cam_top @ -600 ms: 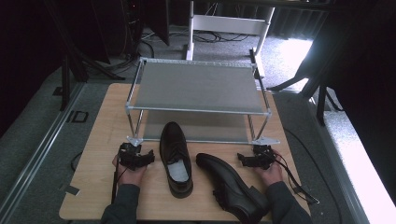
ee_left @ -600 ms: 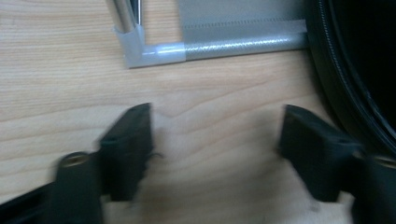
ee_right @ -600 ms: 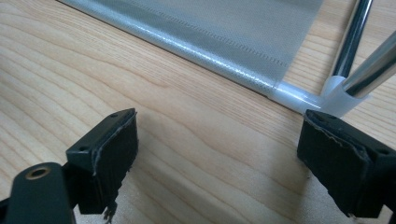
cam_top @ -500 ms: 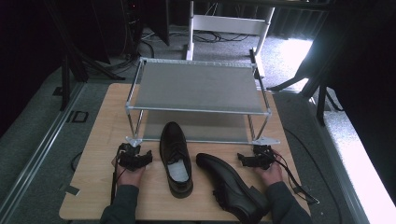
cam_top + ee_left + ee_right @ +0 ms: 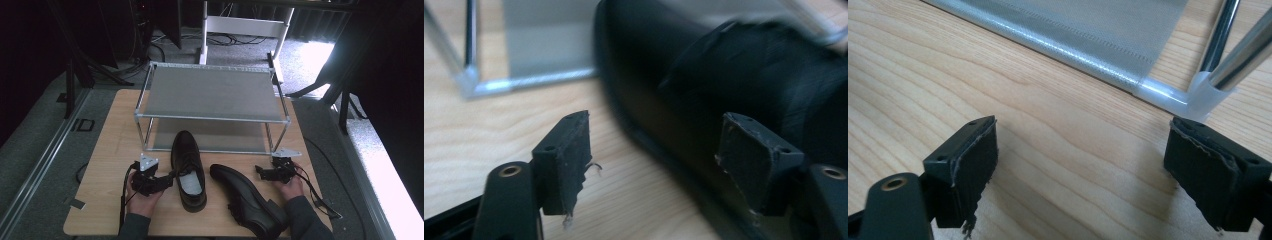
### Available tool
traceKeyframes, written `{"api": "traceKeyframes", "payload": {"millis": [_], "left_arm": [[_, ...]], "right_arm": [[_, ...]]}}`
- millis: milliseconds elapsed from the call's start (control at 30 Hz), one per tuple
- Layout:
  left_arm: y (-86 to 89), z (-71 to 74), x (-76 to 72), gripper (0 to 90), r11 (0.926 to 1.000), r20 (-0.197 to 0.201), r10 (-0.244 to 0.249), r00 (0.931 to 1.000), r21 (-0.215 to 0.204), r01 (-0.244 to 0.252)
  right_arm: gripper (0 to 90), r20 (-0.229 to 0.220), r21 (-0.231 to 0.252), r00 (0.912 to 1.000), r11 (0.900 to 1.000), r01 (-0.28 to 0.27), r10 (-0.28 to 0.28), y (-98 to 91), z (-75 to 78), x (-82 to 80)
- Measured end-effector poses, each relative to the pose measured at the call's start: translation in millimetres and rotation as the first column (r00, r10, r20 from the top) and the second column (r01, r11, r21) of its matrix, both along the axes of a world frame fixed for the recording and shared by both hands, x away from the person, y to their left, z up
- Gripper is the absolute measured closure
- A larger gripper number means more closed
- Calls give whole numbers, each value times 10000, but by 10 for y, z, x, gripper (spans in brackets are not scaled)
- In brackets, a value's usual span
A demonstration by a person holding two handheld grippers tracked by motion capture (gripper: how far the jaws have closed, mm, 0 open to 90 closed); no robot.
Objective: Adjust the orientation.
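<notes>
Two black leather shoes lie on the wooden table (image 5: pixel 110 150). One shoe (image 5: pixel 189 170) points its toe at the rack, the other shoe (image 5: pixel 247 202) lies aslant near the front edge. My left gripper (image 5: pixel 169 179) is open at the left flank of the first shoe. In the left gripper view that shoe (image 5: pixel 734 85) is close ahead, and my left gripper (image 5: pixel 656 160) has nothing between its pads. My right gripper (image 5: pixel 260 173) is open to the right of the slanted shoe. In the right gripper view my right gripper (image 5: pixel 1083 170) hovers over bare wood.
A two-tier metal shoe rack (image 5: pixel 210 92) stands at the back of the table; its lower shelf (image 5: pixel 1088 30) and corner post (image 5: pixel 1203 90) are just ahead of the right gripper. A rack corner (image 5: pixel 471 85) lies left of the shoe. Cables trail from both grippers.
</notes>
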State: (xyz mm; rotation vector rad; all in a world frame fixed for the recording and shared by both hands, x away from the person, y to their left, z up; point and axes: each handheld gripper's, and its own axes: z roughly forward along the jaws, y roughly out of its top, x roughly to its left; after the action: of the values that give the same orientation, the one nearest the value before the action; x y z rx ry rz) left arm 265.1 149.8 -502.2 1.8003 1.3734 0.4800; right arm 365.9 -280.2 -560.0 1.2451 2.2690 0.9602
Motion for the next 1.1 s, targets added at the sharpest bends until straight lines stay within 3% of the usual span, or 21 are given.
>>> {"api": "traceKeyframes", "payload": {"millis": [233, 367, 433, 567, 733, 767, 800, 833, 933, 1100], "left_arm": [[-82, 181, -103, 277, 9979, 476, -491, 9977, -411, 510], [-193, 183, -104, 275, 9939, 440, -1079, 9932, -203, 1089], [-245, 140, -82, 307, 9906, 245, -1363, 9904, -69, 1365], [-303, 88, -37, 388, 9873, 62, -1580, 9874, 146, 1579], [-339, 47, 24, 454, 9877, -133, -1534, 9881, 278, 1537], [-373, 38, 34, 464, 9876, -61, -1406, 9900, 692, 1407], [-373, 38, 34, 484, 9876, -61, -1406, 9900, 692, 1407], [-388, 24, 63, 504, 9877, -225, -1155, 9930, 1030, 1173], [-376, 3, 84, 537, 9893, -263, -1038, 9943, 1003, 1059], [-400, 57, 16, 659, 9846, 37, -972, 9953, 1464, 956]], "right_arm": [[141, 15, 7, 10000, 10000, -2, 2, -7, 0, -8], [148, 14, 4, 10000, 10000, 7, -7, -8, 0, -13], [180, 68, 35, 10000, 10000, 26, -26, -24, 3, -31], [338, -187, -118, 9996, 9997, 195, -197, -65, 58, -81], [362, -210, 58, 9998, 10000, -44, 45, -106, 130, -149], [362, -202, 31, 9998, 10000, -58, 58, -105, 131, -153], [362, -226, -3, 9997, 10000, -59, 59, -105, 130, -155], [362, -290, -39, 9995, 10000, -79, 78, -102, 123, -155], [365, -409, -102, 9991, 9999, -131, 127, -88, 113, -157], [377, -361, -11, 9991, 9997, -239, 239, -89, 148, -176]]}}
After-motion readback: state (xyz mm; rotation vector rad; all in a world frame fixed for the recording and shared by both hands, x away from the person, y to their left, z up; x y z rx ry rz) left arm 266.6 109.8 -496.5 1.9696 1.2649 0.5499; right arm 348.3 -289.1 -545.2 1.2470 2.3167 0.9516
